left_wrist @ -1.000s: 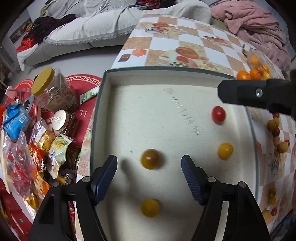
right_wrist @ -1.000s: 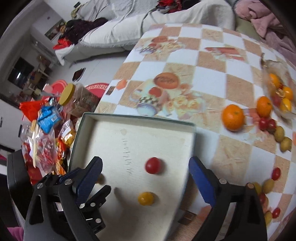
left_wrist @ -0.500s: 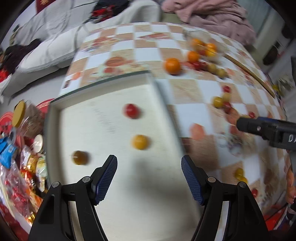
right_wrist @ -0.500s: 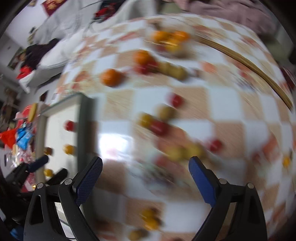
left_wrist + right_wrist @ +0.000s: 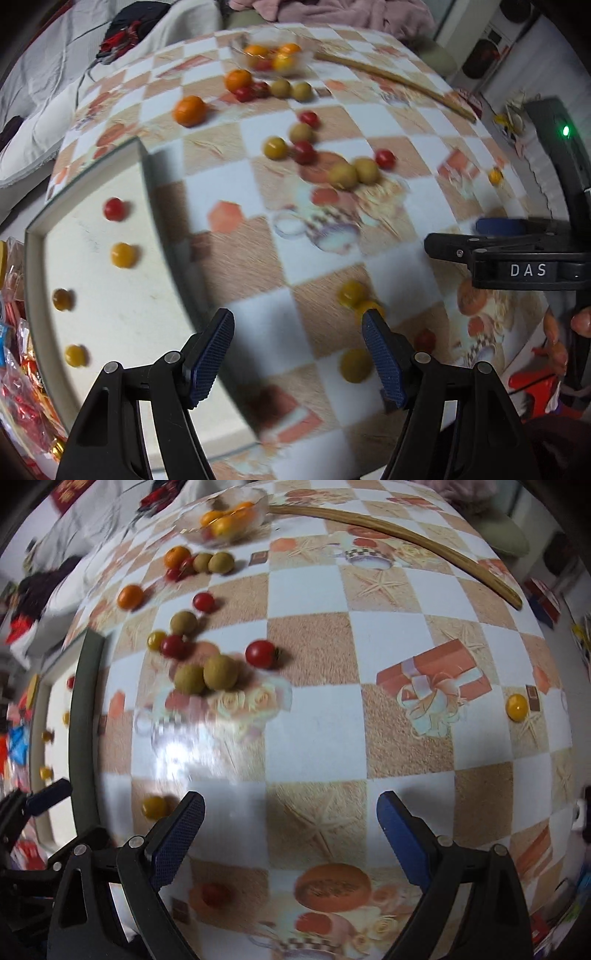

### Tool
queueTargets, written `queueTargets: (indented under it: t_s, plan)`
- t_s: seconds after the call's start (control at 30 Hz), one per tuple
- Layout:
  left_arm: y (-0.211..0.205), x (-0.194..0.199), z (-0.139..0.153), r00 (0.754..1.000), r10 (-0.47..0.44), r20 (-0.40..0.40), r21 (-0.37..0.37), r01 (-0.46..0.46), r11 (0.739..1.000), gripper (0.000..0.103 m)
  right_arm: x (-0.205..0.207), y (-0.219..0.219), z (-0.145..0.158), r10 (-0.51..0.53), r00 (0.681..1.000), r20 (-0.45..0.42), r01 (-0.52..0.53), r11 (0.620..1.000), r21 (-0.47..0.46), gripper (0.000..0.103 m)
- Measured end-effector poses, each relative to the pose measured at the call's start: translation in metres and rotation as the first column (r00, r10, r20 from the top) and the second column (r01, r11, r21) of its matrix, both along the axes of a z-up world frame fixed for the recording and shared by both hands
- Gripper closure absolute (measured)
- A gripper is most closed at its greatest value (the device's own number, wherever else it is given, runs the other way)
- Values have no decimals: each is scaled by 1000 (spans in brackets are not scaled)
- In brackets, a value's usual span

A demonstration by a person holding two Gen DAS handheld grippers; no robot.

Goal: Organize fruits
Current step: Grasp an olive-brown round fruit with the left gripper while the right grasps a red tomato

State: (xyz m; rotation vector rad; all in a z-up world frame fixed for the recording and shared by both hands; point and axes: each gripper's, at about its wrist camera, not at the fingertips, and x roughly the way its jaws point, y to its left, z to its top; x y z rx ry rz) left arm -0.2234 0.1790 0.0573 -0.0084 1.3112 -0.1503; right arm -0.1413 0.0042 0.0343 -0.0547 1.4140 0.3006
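A shallow white box lid (image 5: 110, 332) with a dark rim lies at the table's left; it holds a red tomato (image 5: 113, 209) and three yellow ones (image 5: 123, 254). Loose fruit is scattered over the checkered tablecloth: two green-brown fruits (image 5: 207, 675), red tomatoes (image 5: 260, 653), a yellow tomato (image 5: 517, 707) far right, oranges (image 5: 190, 110). My left gripper (image 5: 297, 354) is open and empty above the cloth, right of the box, with yellow tomatoes (image 5: 351, 291) near its right finger. My right gripper (image 5: 290, 834) is open and empty over bare cloth; it also shows in the left wrist view (image 5: 491, 243).
A glass bowl (image 5: 225, 515) of oranges stands at the far edge. A long wooden stick (image 5: 399, 535) lies across the far right. Snack packets (image 5: 14, 369) are piled left of the box. A sofa with blankets is beyond the table.
Both grippers have swung right, from over the box lid to over the cloth with the scattered fruit. Both stay open and empty.
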Motion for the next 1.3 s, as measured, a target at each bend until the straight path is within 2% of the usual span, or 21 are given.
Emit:
queueTargets:
  t_s: [0.17,0.3,0.4,0.47,0.6,0.67,0.77,0.87,0.93,1.0,1.07,1.13,1.2,1.3]
  plan:
    - [-20,-11,-9,1000,24,-20,43,-23,999,30,-16,-6,5,168,986,10,-168,985,27,7]
    - [-27,-19,-18,997,74,-30,52,-73,996,30,-40,-3,10,336,942,24,-337,939,73,7]
    - [-32,-22,-27,996,86,-35,69,-83,994,30,-62,1,6,428,903,36,-430,900,70,7]
    - [-32,-24,-31,996,87,-37,74,-84,994,30,-71,1,5,438,898,42,-440,895,73,9]
    - [-30,-25,-41,996,78,-37,75,-75,994,30,-80,1,1,407,912,49,-410,909,78,24]
    - [-28,-25,-43,996,81,-29,73,-78,994,30,-82,5,0,397,916,57,-400,912,89,25]
    - [-26,-23,-44,996,89,-14,54,-88,995,30,-89,16,0,414,906,88,-421,904,76,30]
    - [-29,-22,-44,998,59,6,65,-59,996,31,-91,25,0,414,903,112,-422,904,65,31]
    - [-28,-22,-44,999,52,10,69,-53,996,36,-92,29,-3,417,901,120,-426,903,62,44]
    - [-25,-23,-43,999,50,16,76,-51,996,44,-94,33,-5,429,893,138,-438,898,45,48]
    - [-23,-24,-42,999,50,20,76,-51,996,53,-96,36,-5,443,883,154,-452,892,26,57]
    - [-22,-25,-40,999,43,22,75,-44,996,64,-97,36,-6,447,880,158,-455,890,18,79]
    - [-21,-28,-39,999,33,19,73,-34,997,76,-95,34,-5,434,890,143,-442,896,31,82]
    - [-23,-29,-38,1000,27,16,58,-28,998,76,-92,28,-2,389,911,133,-398,916,52,82]
